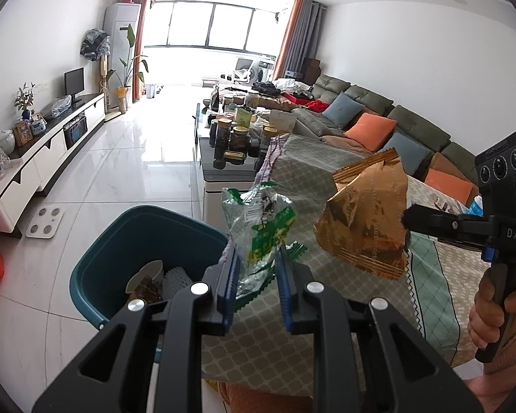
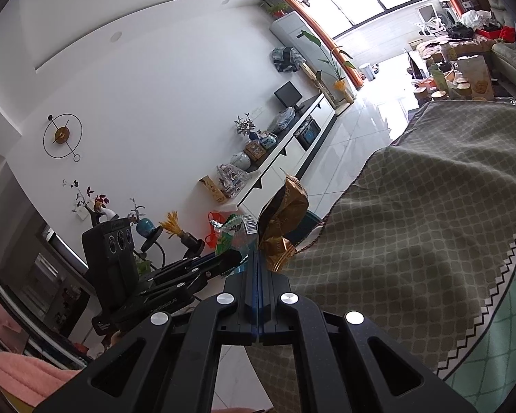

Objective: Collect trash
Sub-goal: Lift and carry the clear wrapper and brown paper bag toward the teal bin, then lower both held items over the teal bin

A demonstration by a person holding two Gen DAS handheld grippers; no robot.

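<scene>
Over the patterned cloth (image 1: 326, 179) at the edge of the counter, both wrappers are lifted clear. Teal bin (image 1: 148, 241) on the floor just left already holds a paper cup and other scraps, so partly done. Left hand-held gripper (image 1: 256, 296) is clamped on the green wrapper (image 1: 261, 227), near the bin rim. Right hand-held gripper (image 2: 259, 261) is closed on the gold wrapper (image 1: 368, 220). Left to do: drop both in

Two wrappers (image 1: 262, 230) (image 1: 366, 220), one bin (image 1: 120, 251), two hand-held grippers (image 1: 256, 296) (image 2: 258, 296)
</scene>
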